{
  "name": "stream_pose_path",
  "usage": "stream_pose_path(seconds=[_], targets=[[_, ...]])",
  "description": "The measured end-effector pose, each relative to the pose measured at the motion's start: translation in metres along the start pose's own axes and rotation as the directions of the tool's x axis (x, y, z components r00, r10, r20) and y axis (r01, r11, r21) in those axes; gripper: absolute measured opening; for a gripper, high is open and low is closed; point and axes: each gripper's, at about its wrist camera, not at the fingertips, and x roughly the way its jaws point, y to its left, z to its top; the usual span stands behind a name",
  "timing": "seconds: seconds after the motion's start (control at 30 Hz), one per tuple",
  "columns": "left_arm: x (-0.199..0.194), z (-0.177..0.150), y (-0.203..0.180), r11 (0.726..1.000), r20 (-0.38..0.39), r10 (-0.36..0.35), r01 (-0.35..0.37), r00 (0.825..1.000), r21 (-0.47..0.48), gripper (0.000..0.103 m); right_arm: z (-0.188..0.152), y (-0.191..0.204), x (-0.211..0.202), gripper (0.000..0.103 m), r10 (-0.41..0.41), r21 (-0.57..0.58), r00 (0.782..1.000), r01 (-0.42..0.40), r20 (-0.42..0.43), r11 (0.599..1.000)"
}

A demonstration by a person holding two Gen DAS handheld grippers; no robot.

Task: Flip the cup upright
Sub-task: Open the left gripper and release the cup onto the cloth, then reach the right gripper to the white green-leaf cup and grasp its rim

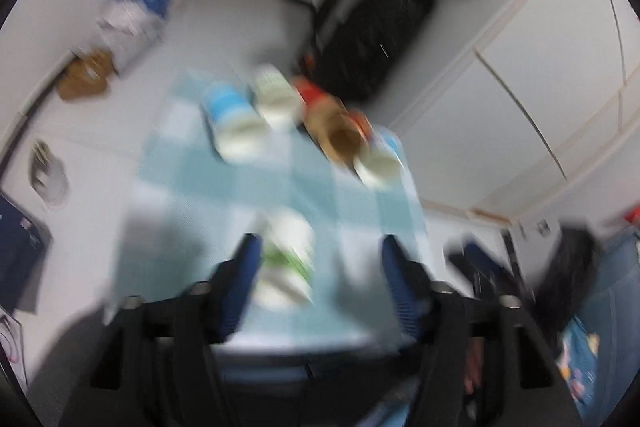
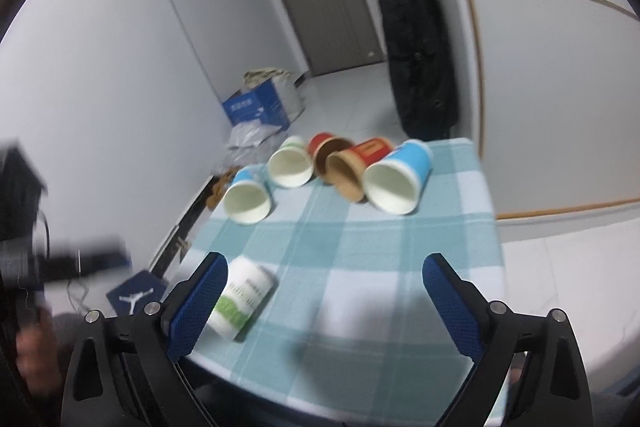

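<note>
A white paper cup with a green band lies on its side on the blue-checked tablecloth, near the front left edge. My right gripper is open above the cloth, its left finger just beside the cup. In the blurred left wrist view the same cup lies between the jaws of my open left gripper, close to the left finger. Several more cups lie on their sides at the far end: blue-white, green-white, red-brown, blue-white.
The table ends close behind the cups and at the left. On the floor beyond are a blue box, plastic bags and a dark mat. A black coat hangs by the door.
</note>
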Motion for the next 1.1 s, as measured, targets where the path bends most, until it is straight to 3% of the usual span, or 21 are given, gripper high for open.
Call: stream_pose_path(seconds=[0.1,0.17,0.23,0.47,0.93,1.1], targets=[[-0.003,0.014,0.011,0.998,0.110,0.068,-0.067,0.992,-0.006,0.069,-0.009,0.017,0.006,0.097,0.012,-0.033,1.000,-0.013,-0.020,0.999],[0.001,0.017,0.015,0.989,0.165,0.145,-0.148,0.976,0.008,0.070,-0.015,0.028,0.012,0.096,0.015,-0.058,0.999,-0.017,-0.039,0.998],[0.005,0.016,0.022,0.981,0.186,0.190,-0.194,0.964,0.002,0.070,-0.020,0.038,0.017,0.093,0.017,-0.082,0.998,-0.022,-0.059,0.996],[-0.001,0.020,0.037,0.970,0.222,0.241,-0.244,0.945,-0.014,0.070,-0.041,0.071,0.043,0.085,0.014,-0.133,0.991,-0.031,-0.130,0.991],[-0.007,0.023,0.051,0.981,0.198,0.193,-0.187,0.961,-0.047,0.070,-0.063,0.105,0.078,0.076,0.003,-0.216,0.977,-0.050,-0.213,0.975],[-0.006,0.022,0.052,0.986,0.182,0.162,-0.155,0.970,-0.053,0.070,-0.070,0.119,0.089,0.070,-0.047,-0.279,0.975,-0.015,-0.216,0.960]])
